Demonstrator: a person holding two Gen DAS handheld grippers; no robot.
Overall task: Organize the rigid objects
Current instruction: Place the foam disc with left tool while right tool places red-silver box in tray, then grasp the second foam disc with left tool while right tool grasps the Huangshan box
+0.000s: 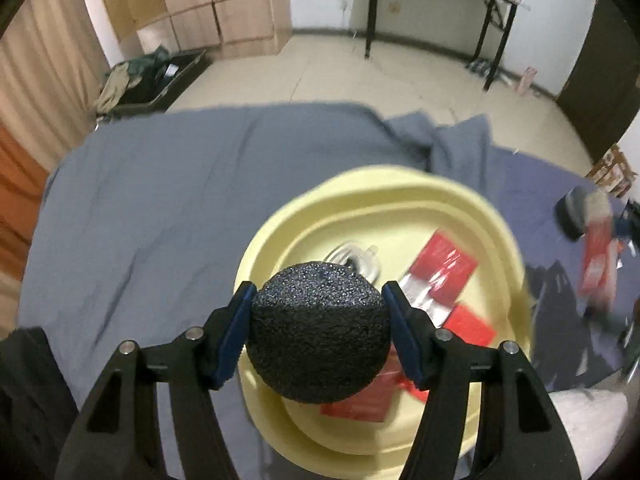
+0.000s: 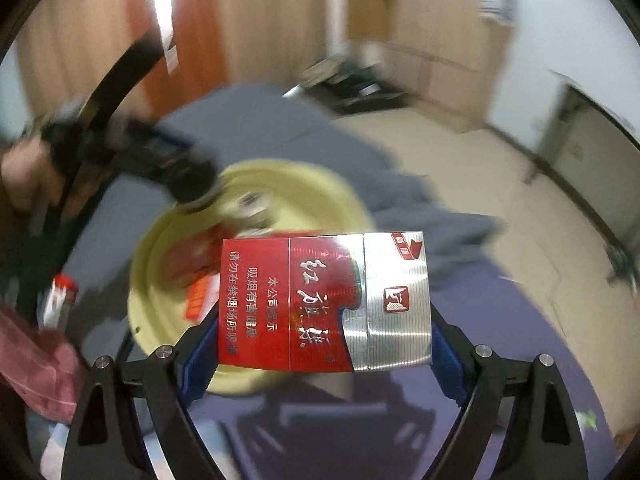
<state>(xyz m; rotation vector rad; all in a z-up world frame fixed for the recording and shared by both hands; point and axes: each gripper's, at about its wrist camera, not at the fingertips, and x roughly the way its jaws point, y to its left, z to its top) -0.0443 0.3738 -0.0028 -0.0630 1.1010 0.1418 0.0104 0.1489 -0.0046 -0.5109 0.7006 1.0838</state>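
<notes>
**Both grippers loaded above the yellow basin**

Left wrist view: the left gripper (image 1: pixel 318 322) is clenched on a black foam ball (image 1: pixel 318 332); its two blue pads press against the ball's opposite sides. The ball hangs over the near rim of a pale yellow basin (image 1: pixel 496 224), which rests on a blue-grey sheet (image 1: pixel 160 200). Inside the basin lie several red packets (image 1: pixel 444 268) and a clear, shiny item (image 1: pixel 356 258) too blurred to identify. At the right edge of this view the right gripper (image 1: pixel 576 216) appears as a motion-smeared shape carrying something red.

Right wrist view: the right gripper (image 2: pixel 324 344) grasps a red-and-silver cigarette pack (image 2: pixel 324 300), held lengthwise between its blue pads, the printed face turned toward the camera. The pack sits above the near edge of the basin (image 2: pixel 312 184). The left gripper (image 2: pixel 192 184), blurred, reaches over the basin's far-left rim with the dark ball at its tip. A further red-and-white pack (image 2: pixel 60 300) lies on the sheet left of the basin, beside a pink cloth (image 2: pixel 36 368).

Background: a tiled floor (image 1: pixel 360 76), wooden cabinets (image 1: pixel 224 4) and a black-legged table (image 1: pixel 440 4) stand beyond the sheet.
</notes>
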